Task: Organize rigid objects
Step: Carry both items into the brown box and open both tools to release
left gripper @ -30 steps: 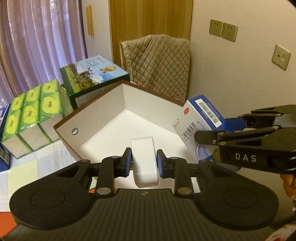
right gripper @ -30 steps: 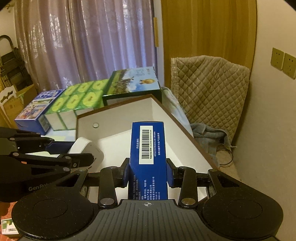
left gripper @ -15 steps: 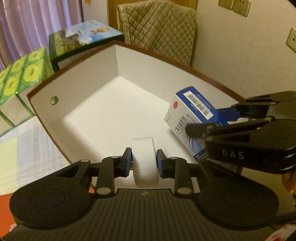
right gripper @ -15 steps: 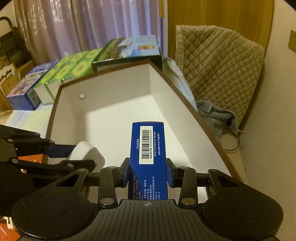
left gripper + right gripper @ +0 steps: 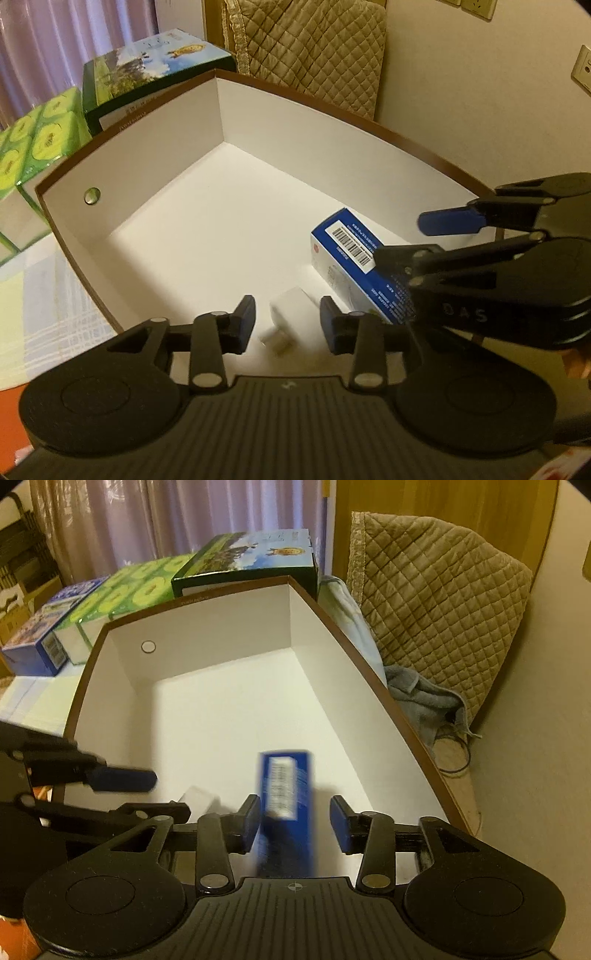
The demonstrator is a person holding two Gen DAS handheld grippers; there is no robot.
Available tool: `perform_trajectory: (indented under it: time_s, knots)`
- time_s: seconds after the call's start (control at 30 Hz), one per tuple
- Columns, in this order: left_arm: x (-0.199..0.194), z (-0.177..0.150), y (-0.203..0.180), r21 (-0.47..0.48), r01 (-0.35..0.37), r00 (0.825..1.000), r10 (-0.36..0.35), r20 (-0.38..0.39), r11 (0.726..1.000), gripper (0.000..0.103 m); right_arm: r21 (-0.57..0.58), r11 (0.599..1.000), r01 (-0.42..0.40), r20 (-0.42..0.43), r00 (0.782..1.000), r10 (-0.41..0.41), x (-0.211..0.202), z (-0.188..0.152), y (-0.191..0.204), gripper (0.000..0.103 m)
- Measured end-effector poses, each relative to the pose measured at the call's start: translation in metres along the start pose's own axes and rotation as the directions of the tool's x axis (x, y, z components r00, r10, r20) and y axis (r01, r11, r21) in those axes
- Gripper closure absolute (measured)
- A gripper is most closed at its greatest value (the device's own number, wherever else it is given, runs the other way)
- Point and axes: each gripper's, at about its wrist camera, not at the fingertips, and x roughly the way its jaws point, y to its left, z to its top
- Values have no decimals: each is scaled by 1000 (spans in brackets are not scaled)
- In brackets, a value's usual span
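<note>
Left wrist view: left gripper (image 5: 287, 321) has just been opening, releasing the white plug (image 5: 286, 319) into the box (image 5: 147, 155). Right gripper (image 5: 293, 818) has likewise just spread, its blue carton (image 5: 286, 808) loose, dropped alongside to stow both together.

Behind the open container stood a green landscape-printed carton (image 5: 245, 563), and beside it to the left sat a pack of lime-green tissue packets (image 5: 125, 590), with a blue printed box (image 5: 40, 642) further left. A quilted tan cover (image 5: 436, 602) draped over something against the wooden door (image 5: 424, 513), a grey cloth (image 5: 424, 701) crumpled at its foot beside a dark cord. Purple curtains (image 5: 147, 520) hung at the back, and wall sockets (image 5: 585, 68) showed on the cream wall, with a pale checked cloth (image 5: 33, 299) lying at the left
</note>
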Motion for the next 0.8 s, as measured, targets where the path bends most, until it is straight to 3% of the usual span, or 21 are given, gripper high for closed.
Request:
perform_trajectory:
  time_s: [0.17,0.43,0.8]
  knots:
    - [-14,-1,6,-8,6,1000,-6,24,1000,68,29,999,-33,20,999,32,-15,-1,-2,53]
    - [-59,-11,19,-50,9,994,-3,111,999,68,67,995,-68,75,995,63,-45,-6,3,49]
    - [-122,-44,44,-156,-34,982,62,177,987,66,95,991,-94,140,987,80,-80,-22,14,37]
